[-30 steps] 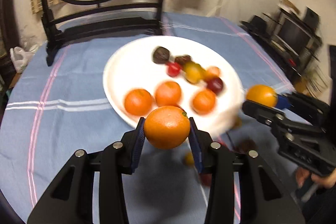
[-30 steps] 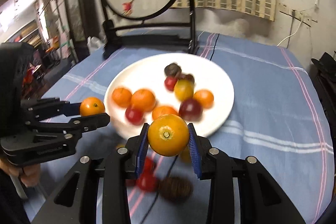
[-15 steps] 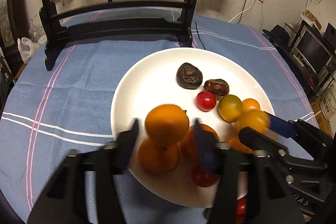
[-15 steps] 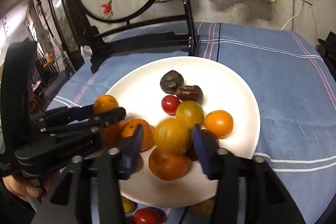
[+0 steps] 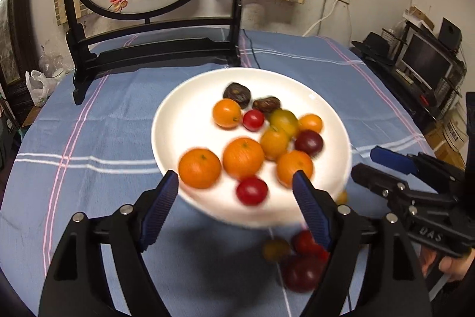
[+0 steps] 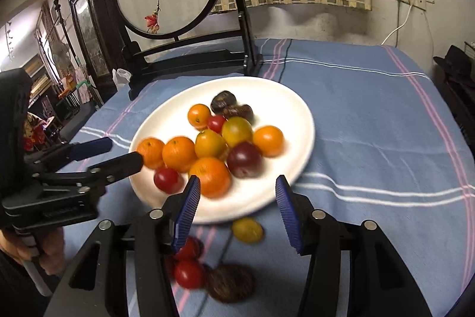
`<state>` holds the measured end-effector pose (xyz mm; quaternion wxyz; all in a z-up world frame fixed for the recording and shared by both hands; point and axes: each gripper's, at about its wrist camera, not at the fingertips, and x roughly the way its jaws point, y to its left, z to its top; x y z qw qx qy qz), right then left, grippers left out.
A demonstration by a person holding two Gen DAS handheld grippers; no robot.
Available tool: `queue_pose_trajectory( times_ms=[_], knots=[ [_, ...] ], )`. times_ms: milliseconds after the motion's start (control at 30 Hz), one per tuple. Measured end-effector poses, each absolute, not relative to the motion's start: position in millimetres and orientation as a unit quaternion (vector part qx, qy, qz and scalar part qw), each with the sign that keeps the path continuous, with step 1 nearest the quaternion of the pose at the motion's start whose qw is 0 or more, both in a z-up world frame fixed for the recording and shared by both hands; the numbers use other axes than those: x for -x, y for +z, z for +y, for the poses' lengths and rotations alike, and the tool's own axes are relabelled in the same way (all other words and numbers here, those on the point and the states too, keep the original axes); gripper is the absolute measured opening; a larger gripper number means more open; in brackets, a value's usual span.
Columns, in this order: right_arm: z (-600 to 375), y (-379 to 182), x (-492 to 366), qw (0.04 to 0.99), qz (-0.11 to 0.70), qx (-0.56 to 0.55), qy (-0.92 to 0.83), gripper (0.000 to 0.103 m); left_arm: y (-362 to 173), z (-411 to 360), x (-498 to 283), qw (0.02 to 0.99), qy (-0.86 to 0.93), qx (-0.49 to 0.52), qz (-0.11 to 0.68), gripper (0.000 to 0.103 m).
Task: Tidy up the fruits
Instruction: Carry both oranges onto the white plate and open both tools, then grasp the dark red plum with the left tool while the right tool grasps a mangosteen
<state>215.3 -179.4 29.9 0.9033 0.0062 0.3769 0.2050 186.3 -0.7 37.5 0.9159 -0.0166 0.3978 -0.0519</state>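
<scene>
Fruits (image 5: 243, 158) beyond empty left tongs (image 5: 236, 189)

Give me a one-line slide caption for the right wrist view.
Right gripper, jaws open and empty, above a white plate of oranges and tomatoes on a blue striped tablecloth.

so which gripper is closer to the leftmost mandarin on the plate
Left. The left gripper, just opened and empty, sits right in front of the mandarin; the right gripper, also just opened and empty, is off the plate's opposite rim.
</scene>
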Motion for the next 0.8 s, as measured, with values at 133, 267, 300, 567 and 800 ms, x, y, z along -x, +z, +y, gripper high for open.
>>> queue_pose_trajectory(
  times_ms=[133, 267, 300, 567, 800],
  knots=[
    [-193, 23, -195, 0.903, 0.378, -0.004, 0.205, 0.053, 31, -10, -159, 0.915, -0.066, 0.013, 0.399, 0.08],
    [-200, 13, -179, 0.897, 0.388, 0.01, 0.21, 0.053, 18, -14, -136, 0.91, -0.076, 0.013, 0.408, 0.084],
    [-200, 11, -177, 0.896, 0.392, 0.013, 0.21, 0.055, 14, -13, -132, 0.908, -0.078, 0.016, 0.411, 0.085],
    [-177, -10, -153, 0.871, 0.421, 0.099, 0.234, 0.059, -4, -2, -127, 0.912, -0.064, 0.016, 0.404, 0.087],
    [-158, -24, -148, 0.867, 0.422, 0.145, 0.224, 0.059, -8, -5, -127, 0.911, -0.06, -0.001, 0.408, 0.088]
  ],
)
